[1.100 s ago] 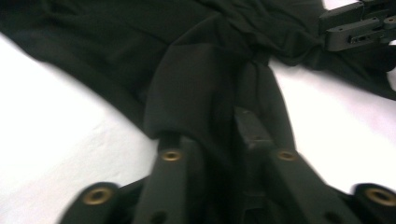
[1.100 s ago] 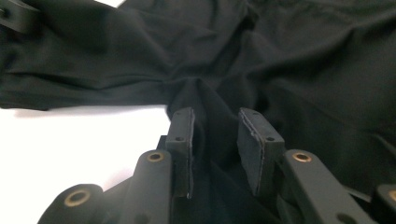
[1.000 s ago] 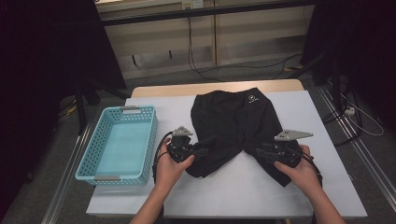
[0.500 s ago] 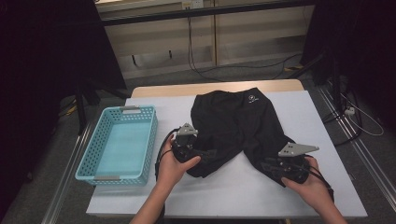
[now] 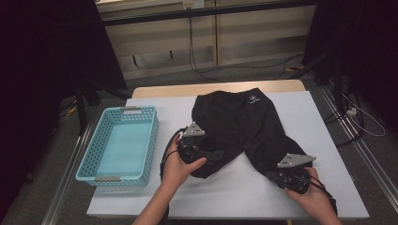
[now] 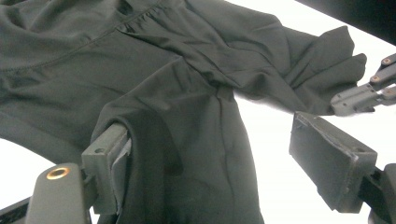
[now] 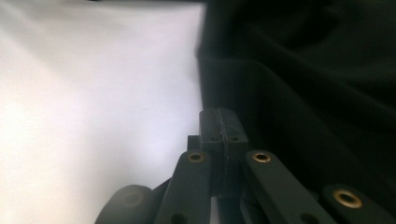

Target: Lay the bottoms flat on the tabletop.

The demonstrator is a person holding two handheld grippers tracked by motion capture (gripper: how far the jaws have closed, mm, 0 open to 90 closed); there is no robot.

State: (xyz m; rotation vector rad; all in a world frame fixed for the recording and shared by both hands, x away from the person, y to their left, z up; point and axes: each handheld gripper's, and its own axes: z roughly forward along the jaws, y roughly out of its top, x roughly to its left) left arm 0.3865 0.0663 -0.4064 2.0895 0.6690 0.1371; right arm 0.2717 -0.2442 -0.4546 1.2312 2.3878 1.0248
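Black shorts (image 5: 239,126) lie spread on the white bench (image 5: 234,187), waistband toward the top of the high view and the two legs splaying down toward the lower left and lower right; a small white logo (image 5: 254,99) sits near the waistband. Left gripper (image 5: 212,156), held in the person's left hand (image 5: 178,166), rests at the end of the left leg, just left of centre frame. In the left gripper view its fingers (image 6: 334,161) stand spread wide, one pad at lower left with dark cloth draped against and over it, the other at lower right over bare bench and clear of the fabric; no pinch on the cloth, and these jaws have just been opening. Right gripper (image 5: 274,177), in the right hand (image 5: 314,199), sits at the tip of the right leg in the lower right of the high view. In the right gripper view its fingers (image 7: 219,128) are pressed flat together at lower centre, right at the edge where dark fabric meets the white bench; they have just been closing. Whether any cloth is caught between the pads cannot be told. Turquoise basket (image 5: 145,140) stands on the left part of the bench, well apart from the shorts.
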